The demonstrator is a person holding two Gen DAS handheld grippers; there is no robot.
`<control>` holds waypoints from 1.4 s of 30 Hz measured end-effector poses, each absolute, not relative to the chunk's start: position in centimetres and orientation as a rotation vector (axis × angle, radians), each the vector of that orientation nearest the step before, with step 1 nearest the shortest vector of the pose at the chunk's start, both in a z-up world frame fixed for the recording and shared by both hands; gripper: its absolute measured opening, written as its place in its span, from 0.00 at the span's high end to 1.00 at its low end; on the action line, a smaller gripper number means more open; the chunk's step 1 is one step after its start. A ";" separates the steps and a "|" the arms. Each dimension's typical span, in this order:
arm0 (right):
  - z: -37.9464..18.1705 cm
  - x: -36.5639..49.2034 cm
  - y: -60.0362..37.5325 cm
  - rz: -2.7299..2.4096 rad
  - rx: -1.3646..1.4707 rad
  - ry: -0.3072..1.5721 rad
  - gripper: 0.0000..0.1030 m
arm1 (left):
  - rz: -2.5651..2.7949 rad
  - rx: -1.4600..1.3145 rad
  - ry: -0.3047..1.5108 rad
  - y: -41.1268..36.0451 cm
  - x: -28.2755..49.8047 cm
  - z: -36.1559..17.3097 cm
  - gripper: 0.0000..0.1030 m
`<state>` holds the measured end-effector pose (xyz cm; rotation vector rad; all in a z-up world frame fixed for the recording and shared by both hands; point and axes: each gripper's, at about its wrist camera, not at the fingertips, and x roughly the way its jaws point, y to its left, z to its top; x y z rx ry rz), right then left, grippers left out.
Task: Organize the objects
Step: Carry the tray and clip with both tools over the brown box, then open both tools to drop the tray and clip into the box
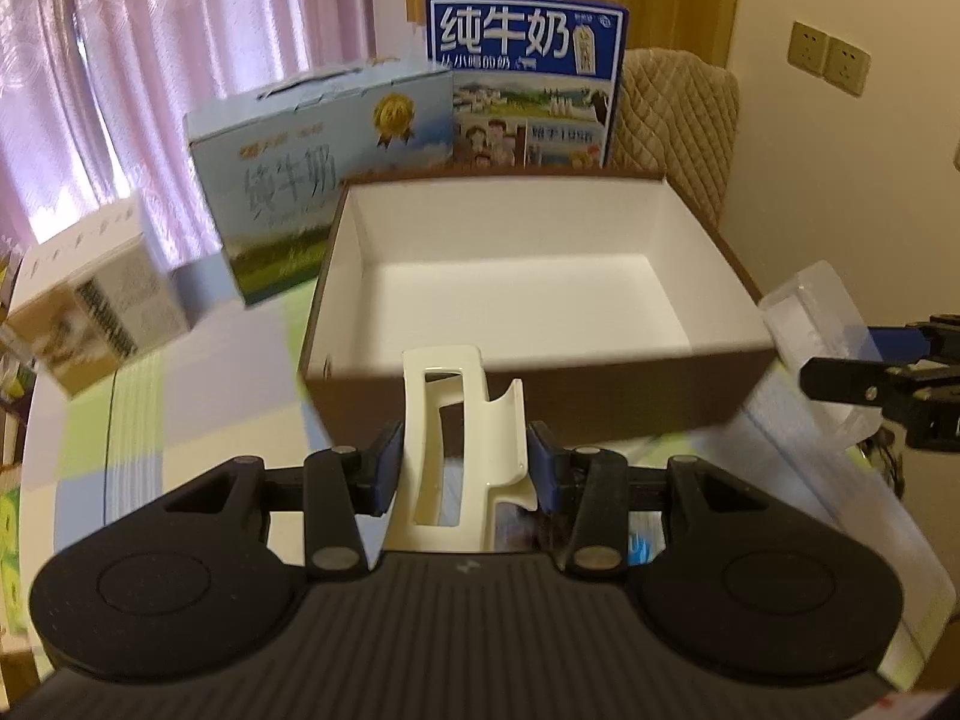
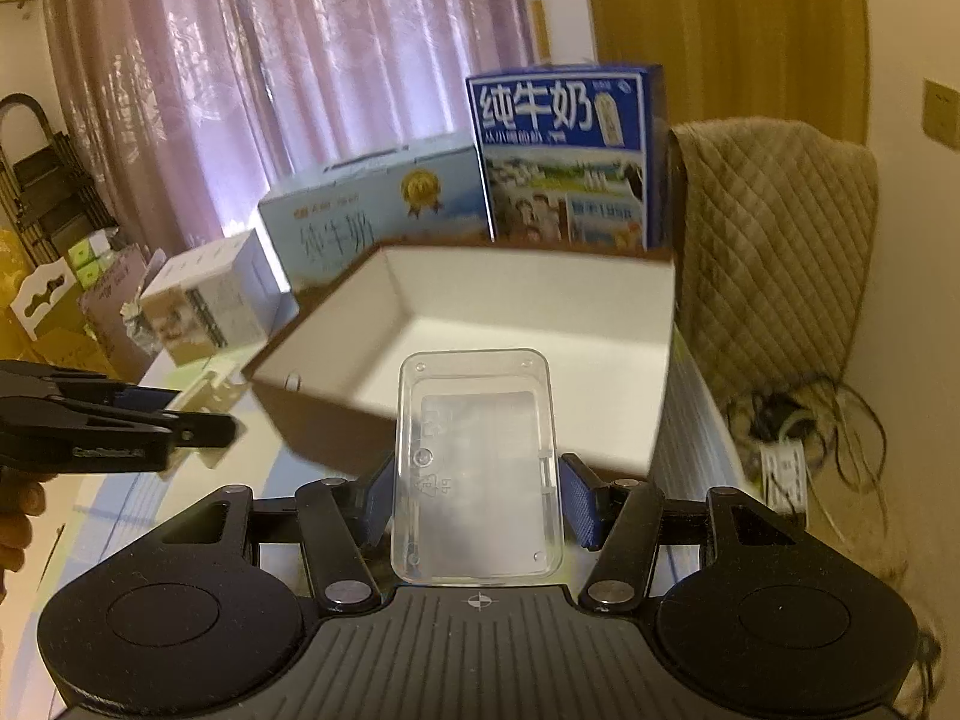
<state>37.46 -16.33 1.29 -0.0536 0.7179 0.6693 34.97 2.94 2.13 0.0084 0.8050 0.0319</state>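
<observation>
The left tool [image 1: 462, 468] is pinching a cream plastic bracket [image 1: 447, 450] between its blue pads, low in the centre of the left wrist view, with the bracket's upper end reaching up over the near wall of the open box [image 1: 600, 378]. The right tool [image 2: 477, 495] is likewise clamped on a clear plastic case [image 2: 477, 468], held flat in the lower middle of the right wrist view, its far end overlapping the box's near rim.

The box is brown outside and white inside, nothing visible in it, and fills the middle of both frames. Both items look carried clear of the counter [image 1: 198, 396], though how high is hard to judge.

To do this step well, I would take each piece forward past the near wall before lowering, so neither catches the rim. The two tools come in from opposite sides, so lowering one at a time should keep them from colliding. The clear case likely slides easily; set it flat on the floor of the box before letting go. The bracket is irregular and may tip, so lay it on its broad face.

Beyond the box stand two milk cartons, pale blue [image 1: 318, 168] upper left and dark blue [image 1: 528, 78] top centre.
</observation>
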 end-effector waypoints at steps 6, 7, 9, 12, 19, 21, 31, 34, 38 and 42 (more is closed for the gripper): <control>0.7 43.7 -13.7 0.673 -0.051 0.722 0.48 | 0.037 0.014 0.823 2.4 41.8 2.0 0.63; 0.4 44.7 -13.4 0.673 -0.044 0.730 0.48 | 0.039 0.018 0.828 2.3 42.8 1.8 0.63; -0.1 46.2 -12.8 0.671 -0.040 0.743 0.48 | 0.043 0.015 0.838 2.1 44.6 1.3 0.63; -1.5 48.5 -11.8 0.655 -0.064 0.774 0.48 | 0.052 0.008 0.860 2.0 47.0 0.2 0.63; -5.1 51.7 -10.4 0.634 -0.101 0.883 0.48 | 0.064 -0.001 0.977 2.1 51.1 -4.0 0.63; -6.0 52.3 -10.2 0.635 -0.107 0.911 0.48 | 0.063 -0.011 1.013 2.2 52.0 -5.2 0.63; -7.8 53.7 -9.8 0.617 -0.142 0.982 0.48 | 0.027 -0.035 1.126 1.8 54.0 -8.6 0.62; -8.0 53.9 -9.7 0.620 -0.149 0.987 0.48 | 0.027 -0.024 1.138 1.7 54.1 -9.0 0.62; -8.3 54.1 -9.6 0.620 -0.149 0.993 0.48 | 0.031 -0.032 1.115 2.0 53.7 -8.5 0.31; -8.3 54.2 -9.6 0.620 -0.146 0.995 0.48 | 0.052 -0.026 1.089 2.7 53.3 -7.5 0.29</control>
